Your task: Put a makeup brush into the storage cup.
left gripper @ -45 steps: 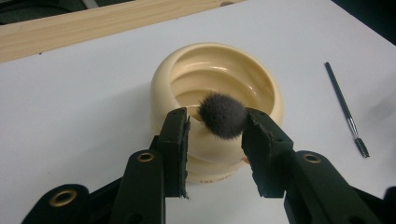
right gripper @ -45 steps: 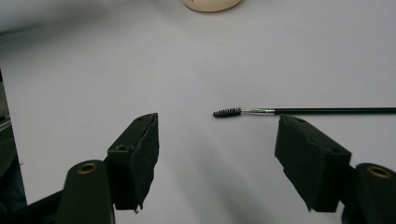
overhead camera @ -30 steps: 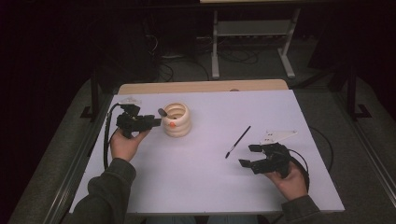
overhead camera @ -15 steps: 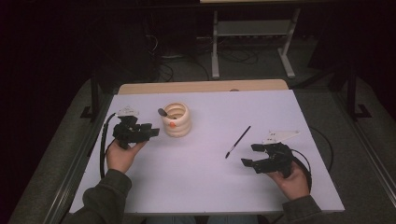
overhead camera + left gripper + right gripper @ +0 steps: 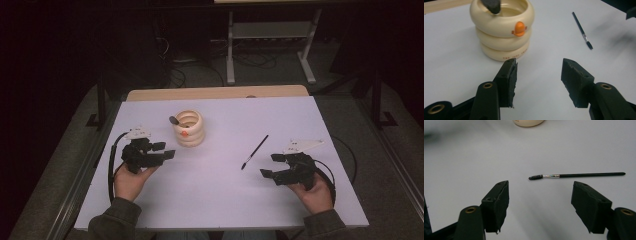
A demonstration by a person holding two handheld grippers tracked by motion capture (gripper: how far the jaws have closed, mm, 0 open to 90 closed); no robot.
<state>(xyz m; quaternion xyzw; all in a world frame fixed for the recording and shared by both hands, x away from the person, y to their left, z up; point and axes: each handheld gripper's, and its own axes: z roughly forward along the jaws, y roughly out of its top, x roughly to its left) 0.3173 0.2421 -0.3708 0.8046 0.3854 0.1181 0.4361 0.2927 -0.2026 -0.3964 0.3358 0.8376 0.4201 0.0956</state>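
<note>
The left gripper [image 5: 162, 151] hovered over the left part of the white table [image 5: 220, 200], near its left edge, held in the person's left hand [image 5: 131, 179]. Its jaws had just been opening and stood spread with nothing between them — in the left gripper view only bare tabletop showed in the gap. Just beyond its tips stood the cream holder [image 5: 502, 28], a stack of three rounded rings with a small orange mark on the side, set toward the far edge, left of the middle; the gripper was near it but apart. A dark rounded thing [image 5: 491, 5] stuck up at the holder's rim. The right gripper [image 5: 272, 165] rested low near the right edge, in the person's right hand [image 5: 316, 194], its jaws spread wide and empty. Ahead of it lay the black brush [image 5: 576, 175] flat on the table, bristled end toward the near edge in the high view, well apart from the holder and untouched by either gripper — between the holder and the right gripper.
</note>
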